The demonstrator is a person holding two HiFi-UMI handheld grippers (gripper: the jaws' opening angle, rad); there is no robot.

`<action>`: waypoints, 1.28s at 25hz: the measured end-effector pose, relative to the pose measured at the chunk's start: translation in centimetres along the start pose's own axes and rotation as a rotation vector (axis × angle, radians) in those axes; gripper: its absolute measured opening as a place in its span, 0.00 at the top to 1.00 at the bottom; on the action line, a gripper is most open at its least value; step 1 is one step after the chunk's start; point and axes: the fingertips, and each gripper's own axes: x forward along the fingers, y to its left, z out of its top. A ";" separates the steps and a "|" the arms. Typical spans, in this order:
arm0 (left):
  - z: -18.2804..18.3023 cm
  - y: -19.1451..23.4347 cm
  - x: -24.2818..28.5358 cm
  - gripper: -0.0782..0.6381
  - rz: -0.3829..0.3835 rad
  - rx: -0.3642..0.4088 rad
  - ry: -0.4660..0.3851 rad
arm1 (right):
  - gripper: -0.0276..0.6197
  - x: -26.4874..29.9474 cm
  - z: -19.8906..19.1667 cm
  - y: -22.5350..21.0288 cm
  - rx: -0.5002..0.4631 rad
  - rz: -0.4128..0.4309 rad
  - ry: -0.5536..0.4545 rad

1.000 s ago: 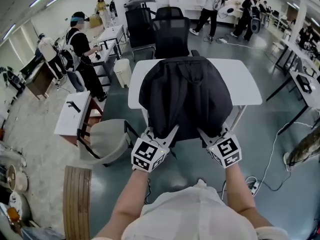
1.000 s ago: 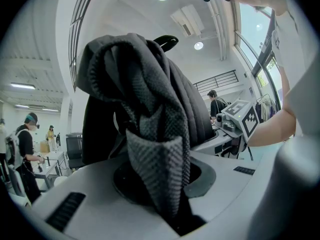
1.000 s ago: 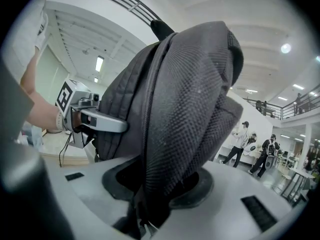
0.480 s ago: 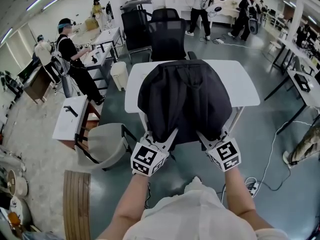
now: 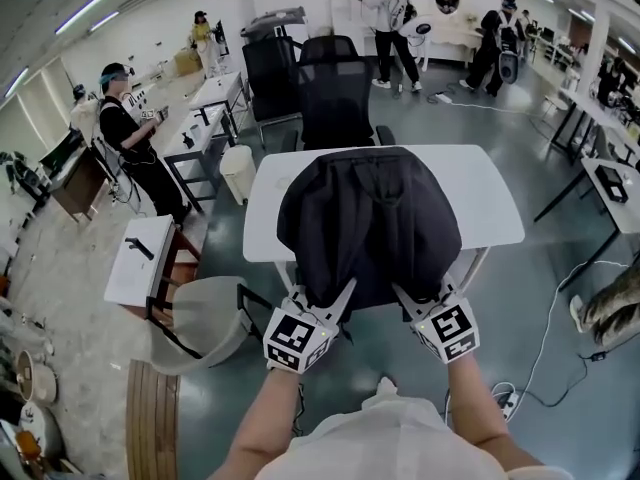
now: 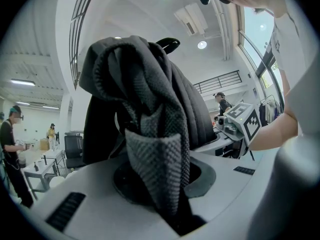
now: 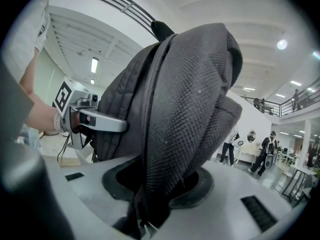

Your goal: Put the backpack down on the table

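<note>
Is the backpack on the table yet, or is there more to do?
Not yet. Done: the left tool and the right tool are both clamped on fabric of the black backpack. In hand: it looks held up over the white table, not resting flat. Left: lower it onto the tabletop and let go.

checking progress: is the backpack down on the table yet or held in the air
Held, not set down: the left tool and right tool each clamp the backpack over the white table; whether it touches, cannot tell.
</note>
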 end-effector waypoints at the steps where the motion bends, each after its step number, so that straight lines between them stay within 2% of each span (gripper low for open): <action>1: 0.2 0.4 0.8 0.76 0.004 -0.001 0.000 | 0.73 0.4 0.0 -0.8 -0.001 0.002 -0.001; 14: 2.4 1.5 9.9 0.76 0.037 -0.001 0.010 | 0.73 2.2 -0.5 -10.2 0.006 0.029 -0.018; 25: 2.0 2.9 13.7 0.76 0.038 -0.007 0.009 | 0.73 4.1 -1.6 -13.6 0.008 0.026 -0.015; 32: 1.3 7.1 17.0 0.76 0.014 -0.016 0.013 | 0.73 8.5 -1.9 -16.2 0.017 0.013 -0.001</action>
